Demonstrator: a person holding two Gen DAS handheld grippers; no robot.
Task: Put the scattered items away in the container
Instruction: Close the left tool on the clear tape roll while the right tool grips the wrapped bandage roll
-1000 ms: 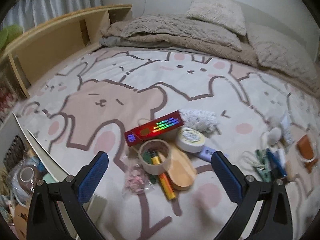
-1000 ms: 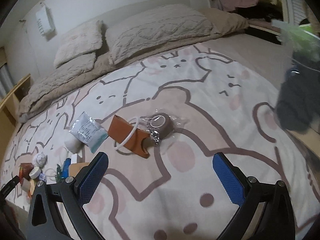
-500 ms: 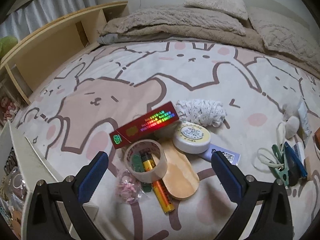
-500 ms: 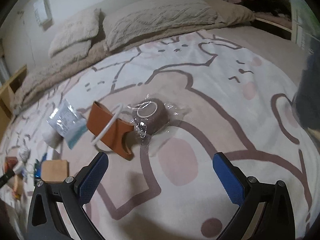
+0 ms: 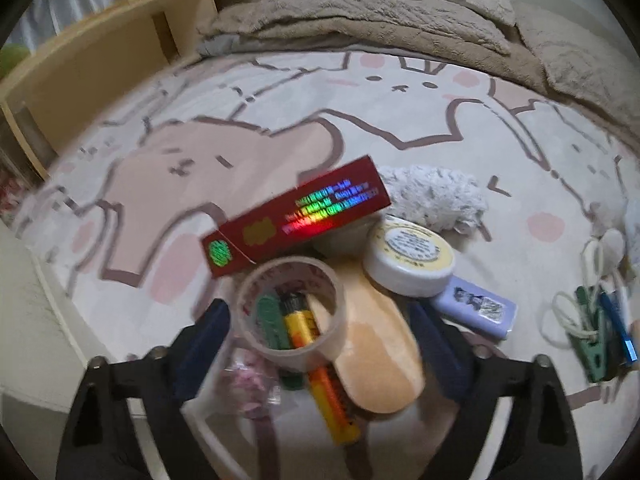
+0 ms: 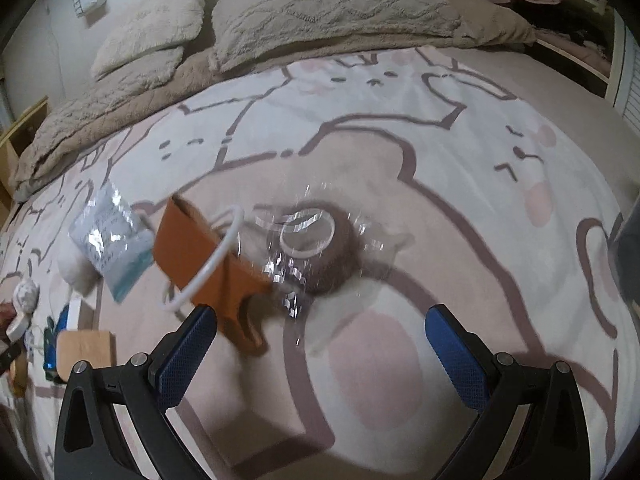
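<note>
Tape roll (image 5: 291, 312) sits between the left gripper (image 5: 320, 344) fingers, jaws wide apart, nothing held. It lies on the printed bedspread (image 5: 248, 128), stacked over a yellow lighter (image 5: 320, 364) and a green clip (image 5: 274, 322), leaning on the oval wooden tray (image 5: 380, 352). Red box (image 5: 298, 216) is just behind it, white round tin (image 5: 410, 258) to its right, touching the tray.

Right gripper (image 6: 320, 352) hangs above the bedspread with jaws apart and empty; a plastic-wrapped brown roll (image 6: 320, 248) lies ahead, beside an orange leather piece (image 6: 200, 256) with a white ring (image 6: 208, 260) across it.

Likely step: left takes the tape roll. Best to lower until the fingers straddle the roll's outer wall, then close across its width (not onto the lighter inside). Lift straight up so the lighter and clip stay put and the red box isn't dragged. Container isn't clearly in view; a white edge at lower left may be it, cannot tell.
</note>
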